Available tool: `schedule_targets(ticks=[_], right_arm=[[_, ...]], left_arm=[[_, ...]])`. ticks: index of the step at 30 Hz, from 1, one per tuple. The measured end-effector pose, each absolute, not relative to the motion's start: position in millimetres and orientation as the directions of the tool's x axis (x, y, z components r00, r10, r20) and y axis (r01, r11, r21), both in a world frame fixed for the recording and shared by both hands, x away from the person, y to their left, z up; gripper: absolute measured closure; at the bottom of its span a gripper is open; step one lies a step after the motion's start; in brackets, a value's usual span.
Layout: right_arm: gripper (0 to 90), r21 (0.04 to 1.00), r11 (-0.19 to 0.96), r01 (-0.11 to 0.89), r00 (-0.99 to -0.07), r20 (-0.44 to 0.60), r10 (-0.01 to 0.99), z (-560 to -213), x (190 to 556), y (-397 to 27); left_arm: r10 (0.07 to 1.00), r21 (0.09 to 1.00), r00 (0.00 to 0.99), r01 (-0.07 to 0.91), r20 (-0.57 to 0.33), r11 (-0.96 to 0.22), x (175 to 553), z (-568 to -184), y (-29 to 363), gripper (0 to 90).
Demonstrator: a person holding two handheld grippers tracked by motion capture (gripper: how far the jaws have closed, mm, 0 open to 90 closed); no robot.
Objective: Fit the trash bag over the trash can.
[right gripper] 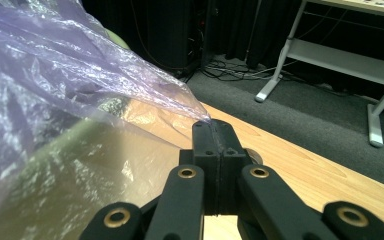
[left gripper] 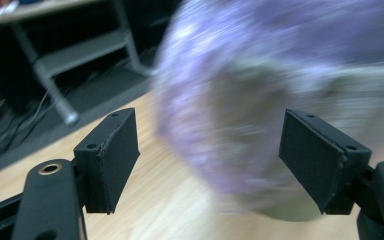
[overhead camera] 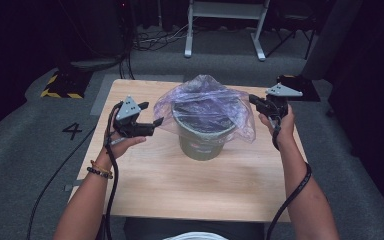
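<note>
A grey-green bucket (overhead camera: 203, 142) stands upright near the middle of the wooden table (overhead camera: 180, 190), a little toward its far edge, with a thin purple plastic bag (overhead camera: 205, 102) draped over its mouth and hanging down past the rim on both sides; what lies inside the bucket cannot be told beyond a dark interior under the film. The right gripper (overhead camera: 256, 101) has its jaws pressed together on the bag's edge, pulling the film taut into a point, as the right gripper view shows (right gripper: 211, 131). The left gripper (overhead camera: 156, 121) sits just beside the bag's left side with its jaws spread apart; in the left gripper view its pads (left gripper: 111, 162) flank the blurred bag (left gripper: 260, 100) without pressing on it. A large "4" (overhead camera: 73, 131) is marked on the grey floor left of the table. The near half of the tabletop is bare wood, and both forearms come in over its near edge.
</note>
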State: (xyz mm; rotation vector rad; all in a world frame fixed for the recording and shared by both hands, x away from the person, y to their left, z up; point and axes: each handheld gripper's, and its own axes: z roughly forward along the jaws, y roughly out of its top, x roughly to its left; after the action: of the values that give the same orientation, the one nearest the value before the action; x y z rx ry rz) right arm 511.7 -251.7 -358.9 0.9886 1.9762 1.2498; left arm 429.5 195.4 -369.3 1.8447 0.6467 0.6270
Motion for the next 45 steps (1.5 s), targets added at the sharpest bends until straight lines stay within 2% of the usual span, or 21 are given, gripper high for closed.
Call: schedule_targets(ticks=[4,8,12,15,19,21,22,24,27,34,39,45], right_arm=[[90.0,0.920,0.287,0.267,-0.560,-0.095,0.823,-358,508,-249],[90.0,0.918,0.295,0.264,-0.572,-0.097,0.815,-357,505,-247],[90.0,0.915,0.305,0.263,-0.578,-0.103,0.809,-358,504,-247],[90.0,0.915,0.302,0.269,-0.578,-0.097,0.810,-358,504,-248],[90.0,0.910,0.310,0.275,-0.583,-0.099,0.807,-360,504,-248],[90.0,0.908,0.316,0.274,-0.585,-0.104,0.805,-360,504,-248],[90.0,0.908,0.318,0.273,-0.585,-0.105,0.804,-361,504,-248],[90.0,0.909,0.314,0.274,-0.584,-0.102,0.805,-361,503,-248],[90.0,0.910,0.310,0.274,-0.581,-0.100,0.808,-361,502,-249],[90.0,0.910,0.303,0.282,-0.575,-0.093,0.813,-362,501,-253],[90.0,0.892,0.326,0.313,-0.558,-0.105,0.823,-362,509,-258],[90.0,0.878,0.331,0.345,-0.527,-0.111,0.843,-367,519,-260]], left_arm=[[0.625,0.933,0.765,0.095,0.155,-0.348,400,-367,179,22.2],[0.581,0.926,0.797,0.075,0.167,-0.369,386,-371,165,22.6],[0.569,0.902,0.799,0.083,0.194,-0.424,388,-384,146,25.1],[0.570,0.908,0.807,0.108,0.157,-0.404,398,-390,140,25.3],[0.575,0.896,0.801,0.121,0.167,-0.428,409,-396,134,39.9],[0.589,0.881,0.780,0.108,0.212,-0.460,410,-399,131,54.4],[0.597,0.875,0.770,0.109,0.226,-0.472,410,-399,130,57.2],[0.597,0.870,0.765,0.105,0.239,-0.483,412,-399,130,72.7],[0.594,0.859,0.763,0.102,0.257,-0.502,414,-398,131,88.3],[0.544,0.828,0.801,0.114,0.250,-0.549,416,-401,135,90.0],[0.494,0.769,0.821,0.112,0.285,-0.630,415,-410,134,90.0],[0.484,0.747,0.833,0.139,0.267,-0.650,417,-418,142,90.0]])
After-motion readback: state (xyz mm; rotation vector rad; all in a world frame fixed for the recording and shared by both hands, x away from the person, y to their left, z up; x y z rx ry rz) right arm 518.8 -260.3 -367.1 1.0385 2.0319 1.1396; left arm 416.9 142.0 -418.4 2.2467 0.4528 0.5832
